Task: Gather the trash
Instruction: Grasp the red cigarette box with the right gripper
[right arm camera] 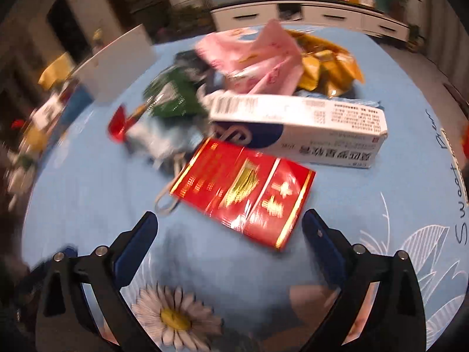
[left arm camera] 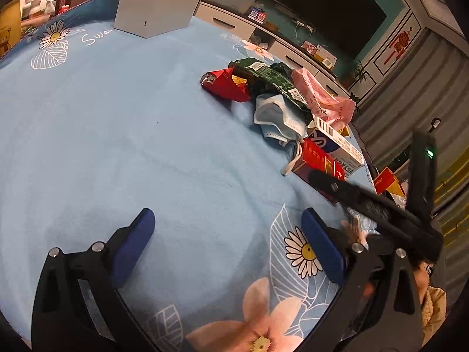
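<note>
A heap of trash lies on the blue flowered cloth: a flat red box, a white carton with a barcode, a pink wrapper, yellow packets, a green wrapper and a face mask. My right gripper stands open just short of the red box, nothing between its blue pads. The left wrist view shows the same heap: red box, white carton. My left gripper hangs open over bare cloth, left of the heap. The right gripper's black body reaches in over the red box.
A white cardboard box stands at the table's far side. A red crumpled wrapper lies at the heap's left end. White drawer cabinets and a dark screen stand beyond the table. Clutter lines the far left edge.
</note>
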A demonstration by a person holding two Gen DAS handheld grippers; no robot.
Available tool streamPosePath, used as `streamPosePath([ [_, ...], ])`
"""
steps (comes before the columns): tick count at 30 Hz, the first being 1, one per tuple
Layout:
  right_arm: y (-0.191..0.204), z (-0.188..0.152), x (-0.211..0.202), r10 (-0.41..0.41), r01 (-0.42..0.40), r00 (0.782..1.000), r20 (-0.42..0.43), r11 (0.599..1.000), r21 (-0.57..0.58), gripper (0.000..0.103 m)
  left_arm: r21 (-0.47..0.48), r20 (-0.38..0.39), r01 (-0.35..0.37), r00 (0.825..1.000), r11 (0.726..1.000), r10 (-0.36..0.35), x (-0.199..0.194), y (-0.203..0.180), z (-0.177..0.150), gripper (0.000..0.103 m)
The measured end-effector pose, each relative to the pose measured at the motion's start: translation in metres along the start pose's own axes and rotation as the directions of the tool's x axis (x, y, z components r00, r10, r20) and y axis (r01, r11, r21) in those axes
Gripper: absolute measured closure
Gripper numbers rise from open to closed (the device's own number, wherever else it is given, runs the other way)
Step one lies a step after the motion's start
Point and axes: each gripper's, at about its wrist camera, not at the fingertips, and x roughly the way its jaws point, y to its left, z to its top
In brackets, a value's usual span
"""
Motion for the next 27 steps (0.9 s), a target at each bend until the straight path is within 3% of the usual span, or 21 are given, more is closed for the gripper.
streamPosePath([
  [2,0.003,-0.007,-0.009,0.16,-0.162,0.987,-0.03,0.985,-0.053,0.005,-0.002,0.0,0.002,1.0,1.0,-0.002,0.0,0.0,0.001,0.003],
  [3,0.004,-0.011,-0.014,0.188,-0.192,0.981,-0.048,0.977,-0.091,0.005,-0.001,0.0,0.001,1.0,1.0,-0.001,0.001,0.0,0.001,0.003],
  [7,-0.004,-0.012,-0.034,0.089,-0.078,0.995,0.046,0.978,-0.192,0.005,0.004,-0.004,-0.007,1.0,1.0,0.007,0.002,-0.002,0.002,0.003],
  [9,-0.013,-0.004,-0.031,0.078,-0.064,0.995,0.06,0.974,-0.215,0.005,0.006,-0.006,-0.01,1.0,1.0,0.01,0.004,-0.003,0.003,0.003],
  [16,-0.022,0.021,0.014,0.185,-0.194,0.981,-0.059,0.929,-0.316,0.005,0.008,-0.014,-0.024,1.0,1.0,0.024,0.006,-0.007,0.005,0.003],
  [20,-0.017,0.025,0.014,0.253,-0.259,0.965,-0.065,0.897,-0.358,0.005,0.016,-0.012,-0.033,0.999,0.999,0.033,0.008,-0.01,0.009,0.003],
  [21,-0.015,0.023,0.012,0.246,-0.247,0.968,-0.052,0.89,-0.383,0.01,0.018,-0.012,-0.033,0.999,0.999,0.033,0.009,-0.011,0.009,0.003],
  [24,-0.008,0.019,0.013,0.219,-0.225,0.974,-0.064,0.868,-0.442,0.041,0.027,-0.011,-0.03,0.999,0.999,0.031,0.01,-0.015,0.011,0.003],
  [27,-0.008,0.011,0.004,0.188,-0.184,0.981,-0.039,0.865,-0.467,0.043,0.045,-0.009,-0.025,1.0,0.999,0.026,0.01,-0.021,0.012,0.003],
])
